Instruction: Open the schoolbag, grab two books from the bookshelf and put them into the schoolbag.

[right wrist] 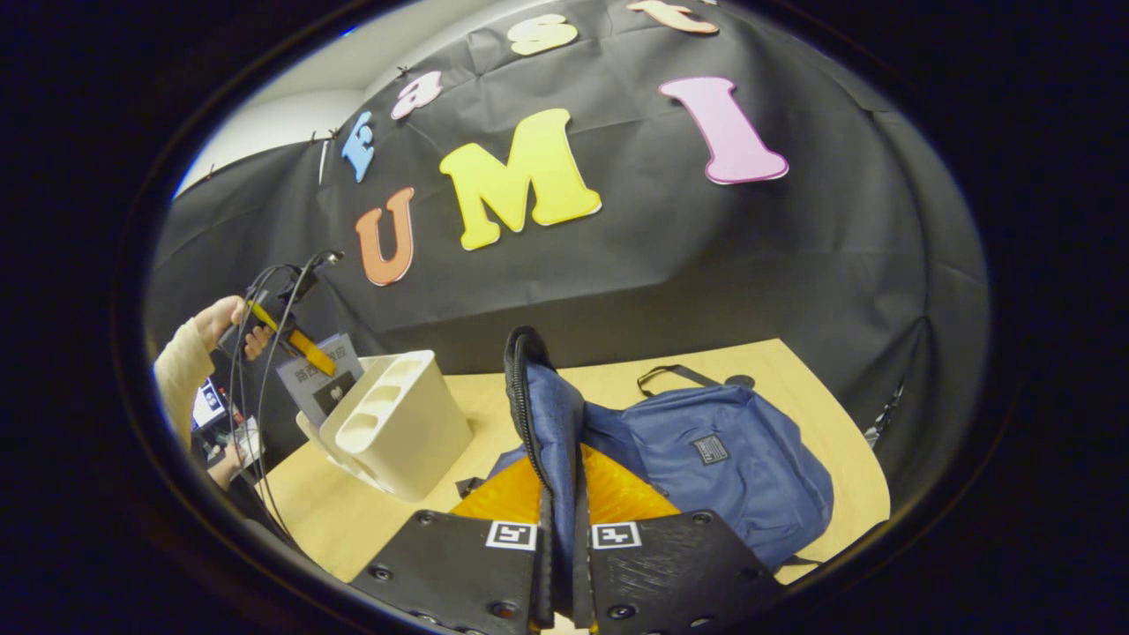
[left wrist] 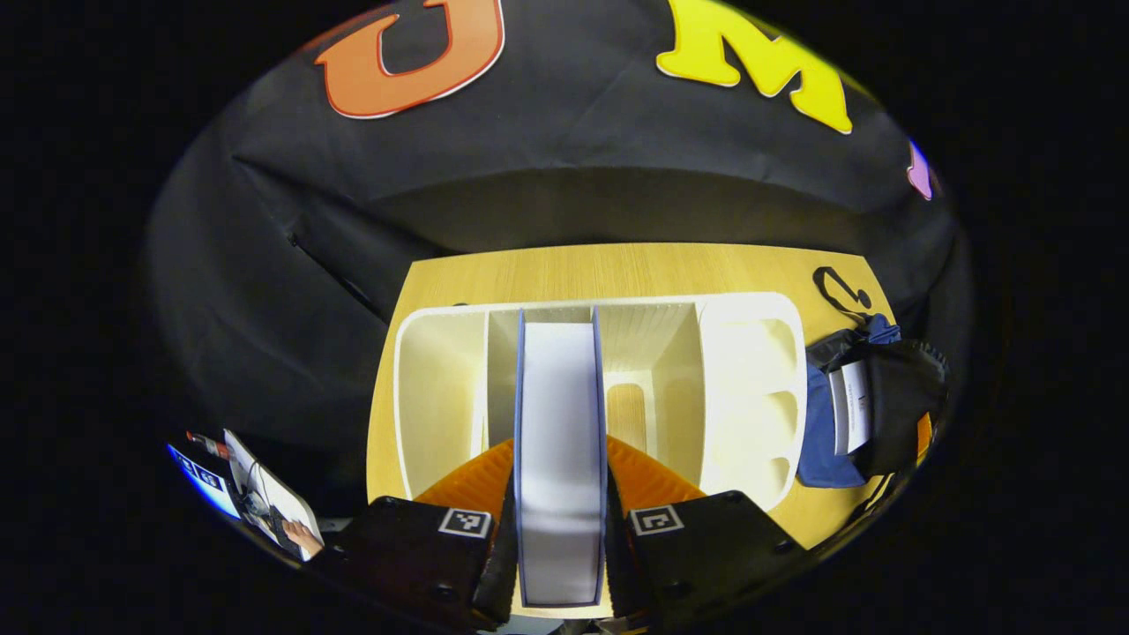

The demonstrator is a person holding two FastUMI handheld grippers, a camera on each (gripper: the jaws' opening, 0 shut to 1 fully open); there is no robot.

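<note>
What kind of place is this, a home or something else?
Probably a recording booth, not a home: black cloth hangs as the wall behind a wooden table. On the table stand a white bookshelf and a blue schoolbag, and a person's hand holds a cabled gripper.

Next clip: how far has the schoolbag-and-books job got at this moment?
Done: the schoolbag is open, and one book already shows in its mouth in the left gripper view. In hand: the left tool is shut on a second book above the white bookshelf, while the right tool pinches the bag's flap and holds it up. Left: carrying that book over and putting it in.
</note>
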